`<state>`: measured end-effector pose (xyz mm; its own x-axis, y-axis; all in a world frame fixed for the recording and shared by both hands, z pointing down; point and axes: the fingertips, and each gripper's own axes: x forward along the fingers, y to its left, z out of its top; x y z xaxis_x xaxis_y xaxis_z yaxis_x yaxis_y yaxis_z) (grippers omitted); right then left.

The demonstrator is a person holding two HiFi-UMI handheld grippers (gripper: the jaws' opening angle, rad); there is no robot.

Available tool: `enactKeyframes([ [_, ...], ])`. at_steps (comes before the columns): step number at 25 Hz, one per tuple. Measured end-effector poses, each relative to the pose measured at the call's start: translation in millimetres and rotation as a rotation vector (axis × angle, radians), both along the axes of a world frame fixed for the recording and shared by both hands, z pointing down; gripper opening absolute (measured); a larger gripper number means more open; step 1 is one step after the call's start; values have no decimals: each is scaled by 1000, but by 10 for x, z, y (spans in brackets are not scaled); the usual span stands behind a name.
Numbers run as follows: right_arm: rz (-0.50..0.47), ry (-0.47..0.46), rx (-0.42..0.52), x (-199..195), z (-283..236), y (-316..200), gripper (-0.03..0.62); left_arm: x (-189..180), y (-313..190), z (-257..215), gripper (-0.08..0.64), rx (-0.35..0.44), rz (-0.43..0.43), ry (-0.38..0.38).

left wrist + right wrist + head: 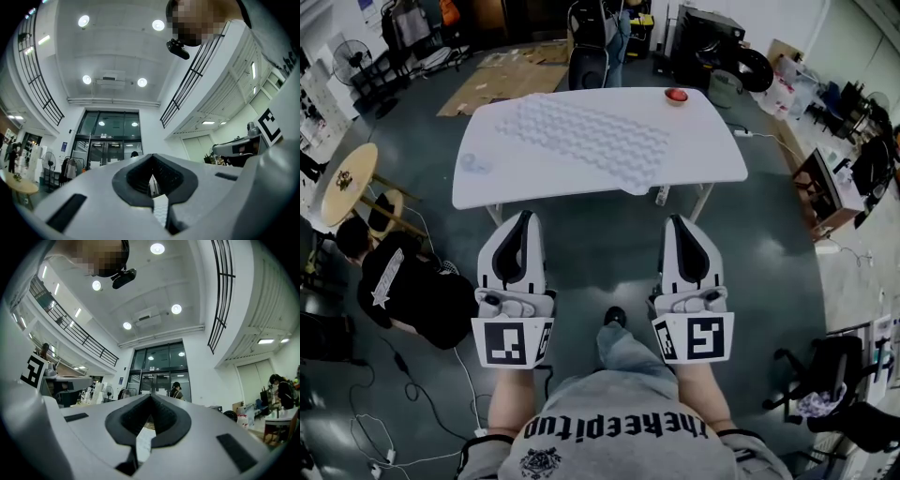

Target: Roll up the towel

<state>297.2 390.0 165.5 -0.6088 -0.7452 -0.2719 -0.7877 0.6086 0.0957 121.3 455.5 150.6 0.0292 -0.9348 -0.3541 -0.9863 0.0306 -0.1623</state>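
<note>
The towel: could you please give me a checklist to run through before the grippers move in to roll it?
1. Towel spread flat on table: ok.
2. Left gripper empty: ok. Jaws open for a grasp: not ok, shut.
3. Right gripper empty: ok. Jaws open for a grasp: not ok, shut.
4. Grippers at the towel: not ok, both are short of the table's near edge.
5. Red object clear of towel: ok, it sits apart at the far right corner.
</note>
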Motion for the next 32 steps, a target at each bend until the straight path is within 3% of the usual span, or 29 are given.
enactKeyframes([
  [12, -21, -28, 19, -238, -167, -1145, 2, -260, -1080, -150, 5, 17, -33, -20],
  [22, -35, -34, 24, -306, -144, -1894, 2, -263, -1845, -178, 5, 32, -26, -42],
  [32, -48, -11, -27, -518, 66, -2340, 2, -417, -2295, 45, 5, -25, -23, -37],
])
